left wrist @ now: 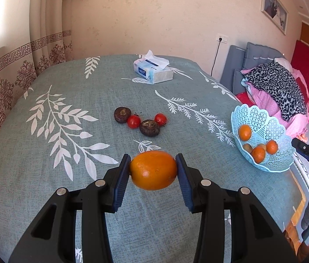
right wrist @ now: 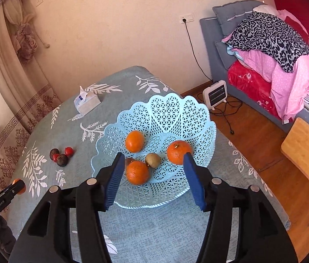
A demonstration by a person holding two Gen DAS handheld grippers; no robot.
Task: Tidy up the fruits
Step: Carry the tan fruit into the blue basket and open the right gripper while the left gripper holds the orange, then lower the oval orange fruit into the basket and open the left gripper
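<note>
Two black gripper arms with ribbed blue pads reach forward from the bottom of the view; this left gripper (left wrist: pixel 153 169) clamps a smooth, oval orange fruit (left wrist: pixel 153 170) between its pads, above a round table covered in grey-green cloth with white leaf prints (left wrist: pixel 44 153). Further back on the cloth, two small red tomatoes (left wrist: pixel 133 121) and two dark brown, wrinkled round fruits (left wrist: pixel 122 114) sit close together. Beyond them lies a white and blue tissue pack (left wrist: pixel 153 71). At the table's right edge stands a pale blue lattice plastic basket (left wrist: pixel 264 118) holding three small oranges (left wrist: pixel 245 132) and at least one brownish fruit.
</note>
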